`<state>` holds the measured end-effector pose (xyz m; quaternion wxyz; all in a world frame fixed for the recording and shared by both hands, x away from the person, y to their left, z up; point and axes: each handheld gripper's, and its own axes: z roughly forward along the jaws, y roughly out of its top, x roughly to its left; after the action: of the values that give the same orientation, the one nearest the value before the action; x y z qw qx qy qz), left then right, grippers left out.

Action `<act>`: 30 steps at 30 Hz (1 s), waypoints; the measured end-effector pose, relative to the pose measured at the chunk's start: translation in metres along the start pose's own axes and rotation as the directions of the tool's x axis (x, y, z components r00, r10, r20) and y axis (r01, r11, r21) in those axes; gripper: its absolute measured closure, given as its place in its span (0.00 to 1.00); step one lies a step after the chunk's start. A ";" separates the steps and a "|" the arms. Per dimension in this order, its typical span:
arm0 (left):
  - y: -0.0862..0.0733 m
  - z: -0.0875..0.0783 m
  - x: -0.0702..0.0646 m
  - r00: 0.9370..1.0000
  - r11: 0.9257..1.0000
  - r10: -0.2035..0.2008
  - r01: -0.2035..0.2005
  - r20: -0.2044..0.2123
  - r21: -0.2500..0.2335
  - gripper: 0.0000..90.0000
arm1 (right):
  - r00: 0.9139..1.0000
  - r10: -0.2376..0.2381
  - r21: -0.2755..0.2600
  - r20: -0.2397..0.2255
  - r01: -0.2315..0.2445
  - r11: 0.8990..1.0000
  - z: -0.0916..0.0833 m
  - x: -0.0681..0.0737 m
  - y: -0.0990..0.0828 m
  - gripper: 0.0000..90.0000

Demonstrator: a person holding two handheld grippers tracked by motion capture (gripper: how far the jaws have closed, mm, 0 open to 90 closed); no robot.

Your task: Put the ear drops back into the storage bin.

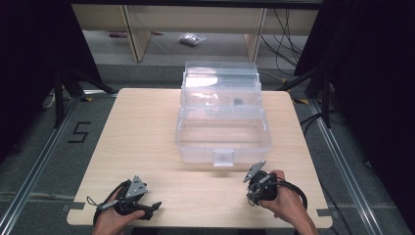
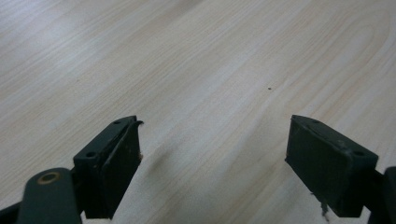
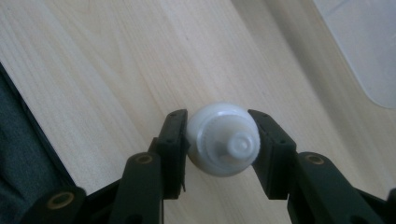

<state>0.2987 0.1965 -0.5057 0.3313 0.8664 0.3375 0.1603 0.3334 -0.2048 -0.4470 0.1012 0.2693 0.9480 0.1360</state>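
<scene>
The right gripper (image 3: 219,140) is clamping its jaws on a small white capped bottle (image 3: 223,139), cap end facing the camera, just above the desk (image 1: 147,132); the open clear box (image 1: 222,122) is lying just ahead. The left gripper (image 2: 212,163) is gaping empty.

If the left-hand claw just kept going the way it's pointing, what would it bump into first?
Most likely the bare wooden table. The left gripper has open, empty jaws angled toward the tabletop, and nothing lies ahead of them; how steeply it tilts is unclear.

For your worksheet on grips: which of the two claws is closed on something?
The right claw: its pads press both sides of a small white bottle. The left claw stands open over bare table.
</scene>
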 end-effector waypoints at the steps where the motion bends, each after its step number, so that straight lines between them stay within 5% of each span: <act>1: 0.000 0.000 0.000 1.000 1.000 -0.001 0.001 -0.001 -0.001 0.19 | 1.000 -0.018 -0.006 0.006 0.018 1.000 -0.003 -0.003 0.001 0.67; 6: 0.000 0.000 0.000 1.000 1.000 -0.018 0.018 -0.003 -0.005 0.19 | 1.000 -0.006 -0.012 0.009 0.006 1.000 -0.012 -0.006 0.002 0.67; 7: 0.000 -0.001 0.002 1.000 1.000 0.012 -0.012 -0.002 0.013 0.19 | 1.000 -0.006 -0.012 0.009 0.006 1.000 -0.012 -0.006 0.002 0.67; 8: -0.001 0.001 0.000 1.000 1.000 -0.020 0.020 -0.002 -0.002 0.19 | 1.000 -0.003 -0.015 0.012 0.004 1.000 -0.014 -0.007 0.002 0.67; 9: 0.000 -0.002 0.002 1.000 0.999 0.026 -0.026 0.002 0.024 0.19 | 1.000 -0.010 -0.020 0.012 0.010 1.000 -0.016 -0.010 0.003 0.67; 10: 0.000 -0.002 0.002 1.000 0.999 0.026 -0.026 0.002 0.024 0.19 | 1.000 -0.010 -0.020 0.012 0.010 1.000 -0.016 -0.010 0.003 0.67; 11: 0.000 0.000 0.000 1.000 1.000 -0.005 0.005 -0.002 -0.002 0.19 | 1.000 -0.014 -0.023 0.001 0.014 1.000 -0.017 -0.011 0.003 0.67; 22: 0.000 -0.001 0.001 1.000 1.000 0.006 -0.006 0.006 0.016 0.19 | 1.000 0.002 -0.046 -0.010 -0.003 0.999 -0.029 -0.027 0.007 0.67; 23: 0.000 0.001 -0.001 1.000 1.000 -0.021 0.021 0.004 -0.005 0.19 | 1.000 0.011 -0.043 -0.014 -0.012 0.999 -0.034 -0.028 0.008 0.67; 24: 0.000 -0.001 0.001 1.000 1.000 0.008 -0.008 0.006 0.018 0.19 | 1.000 0.000 -0.042 -0.005 -0.001 0.999 -0.036 -0.030 0.009 0.67; 29: 0.000 0.001 -0.001 1.000 1.000 -0.016 0.016 0.002 -0.002 0.19 | 0.999 0.004 -0.047 -0.035 -0.006 0.999 -0.047 -0.033 0.013 0.67; 30: 0.000 -0.001 0.001 1.000 1.000 0.015 -0.015 0.004 0.013 0.19 | 0.999 0.000 -0.053 -0.033 -0.002 0.999 -0.049 -0.035 0.014 0.67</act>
<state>0.2993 0.1974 -0.5051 0.3251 0.8714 0.3313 0.1586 0.3561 -0.2221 -0.3920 0.0926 0.2648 0.9455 0.1654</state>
